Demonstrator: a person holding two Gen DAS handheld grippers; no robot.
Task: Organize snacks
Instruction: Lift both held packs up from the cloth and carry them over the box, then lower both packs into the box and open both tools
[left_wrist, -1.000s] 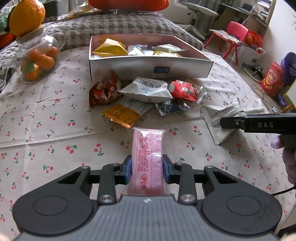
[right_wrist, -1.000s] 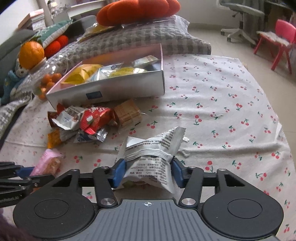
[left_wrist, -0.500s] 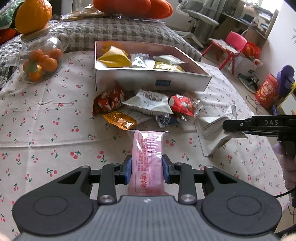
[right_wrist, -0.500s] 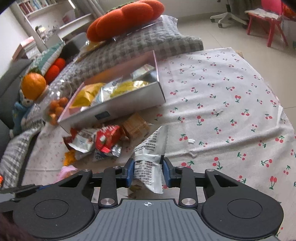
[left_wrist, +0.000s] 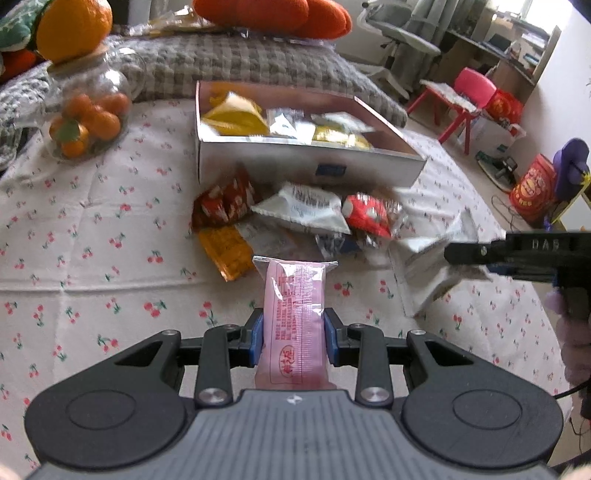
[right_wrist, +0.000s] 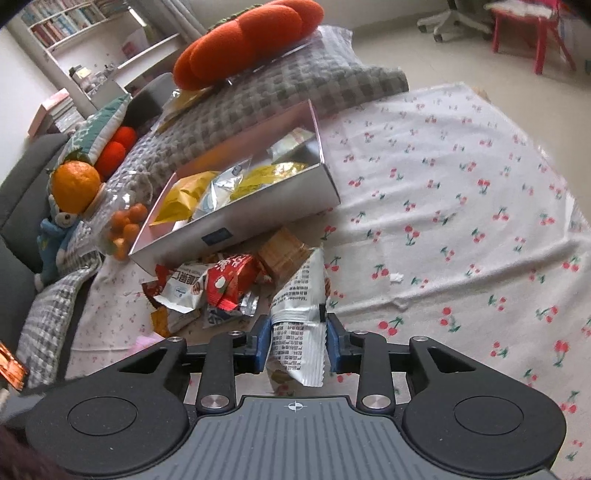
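My left gripper is shut on a pink snack bar, held above the cherry-print cloth. My right gripper is shut on a white printed snack packet, lifted off the cloth; from the left wrist view this gripper enters from the right with the packet hanging under it. A silver box with yellow and white packets in it stands beyond a pile of loose snacks. In the right wrist view the box is up-left of the pile.
A glass jar of small oranges stands left of the box with a large orange on its lid. Grey checked cushions and an orange cushion lie behind. The cloth's right edge drops to the floor, where a red chair stands.
My right gripper closed on the white packet, squeezing it narrow, lifted it off the cloth and rolled. My left gripper kept its grip on the pink bar and edged nearer the pile.
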